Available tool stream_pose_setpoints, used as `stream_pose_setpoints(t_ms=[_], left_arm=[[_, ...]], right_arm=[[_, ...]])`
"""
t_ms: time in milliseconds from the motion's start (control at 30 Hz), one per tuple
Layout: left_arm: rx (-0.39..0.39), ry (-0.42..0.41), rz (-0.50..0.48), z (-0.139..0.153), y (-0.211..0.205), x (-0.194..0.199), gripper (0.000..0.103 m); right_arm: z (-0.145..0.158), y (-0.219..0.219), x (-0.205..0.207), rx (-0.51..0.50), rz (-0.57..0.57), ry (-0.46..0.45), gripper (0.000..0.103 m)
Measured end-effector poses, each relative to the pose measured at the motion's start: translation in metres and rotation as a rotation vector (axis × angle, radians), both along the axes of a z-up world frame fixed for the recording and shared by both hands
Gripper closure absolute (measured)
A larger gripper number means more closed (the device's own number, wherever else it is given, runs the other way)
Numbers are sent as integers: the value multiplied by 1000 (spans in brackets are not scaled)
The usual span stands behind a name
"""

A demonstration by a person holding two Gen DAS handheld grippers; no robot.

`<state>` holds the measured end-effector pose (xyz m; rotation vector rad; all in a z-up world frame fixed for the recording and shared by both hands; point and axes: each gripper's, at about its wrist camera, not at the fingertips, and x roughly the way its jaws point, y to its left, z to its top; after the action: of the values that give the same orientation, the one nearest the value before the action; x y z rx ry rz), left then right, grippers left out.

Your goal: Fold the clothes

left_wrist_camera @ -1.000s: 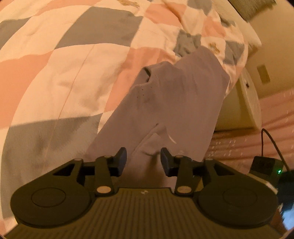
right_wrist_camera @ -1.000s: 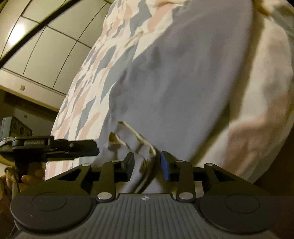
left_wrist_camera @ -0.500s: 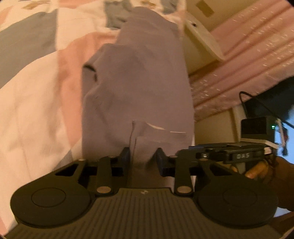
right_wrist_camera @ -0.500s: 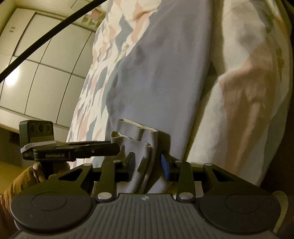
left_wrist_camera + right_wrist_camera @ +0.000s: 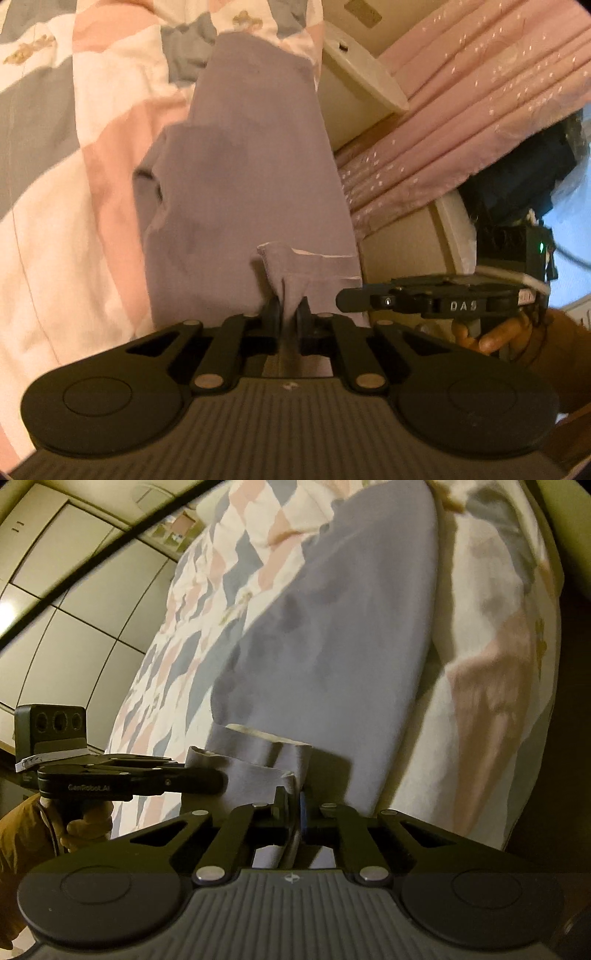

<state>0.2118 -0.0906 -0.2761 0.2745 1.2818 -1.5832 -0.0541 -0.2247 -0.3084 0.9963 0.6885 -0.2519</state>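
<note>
Left gripper point(image 5: 287, 313): jaws drawn narrow, pinching a bunched fold at the near hem of the grey garment point(image 5: 243, 177). Right gripper point(image 5: 293, 805): likewise narrow, clamped on the same near hem, which stands up in a soft roll just ahead of it. The 2 tools sit close side by side; each shows in the other's view, the left gripper point(image 5: 129, 777) at left there, the right gripper point(image 5: 424, 301) at right here.

Garment lies lengthwise on the patchwork quilt point(image 5: 74, 166), running away from the near bed edge toward the far end; darker blotches mark the cloth mid-length. It looks like trousers or similar, already narrowed; cannot tell for certain.

Step in hand, as I judge it: both near corners secured, ready to carry the hem up and over toward the far end for a crosswise fold. Next move calls for lifting both grips level and together, keeping the hem taut between them, then laying it down square.

Edges: garment's right side runs along the bed's right edge, with pink curtain point(image 5: 443, 110) and a pale cabinet point(image 5: 354, 85) beyond. Open quilt lies to the left and far.
</note>
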Motion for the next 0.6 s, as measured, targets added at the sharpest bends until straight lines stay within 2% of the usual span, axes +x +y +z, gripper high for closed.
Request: stream_pose_setpoints(t_ms=[167,333,600], left_arm=[[-57,-33,24,18,-33,6,98],[-32,-40,104,14,-90,25,98],[-18,-80,102,20,-197,50,98]], right_arm=[[9,-40,8,-27,-19,-43,98],[18,-80,17,-53,-38,-85,98],[19,-177,52,-62,-32,-91,98]])
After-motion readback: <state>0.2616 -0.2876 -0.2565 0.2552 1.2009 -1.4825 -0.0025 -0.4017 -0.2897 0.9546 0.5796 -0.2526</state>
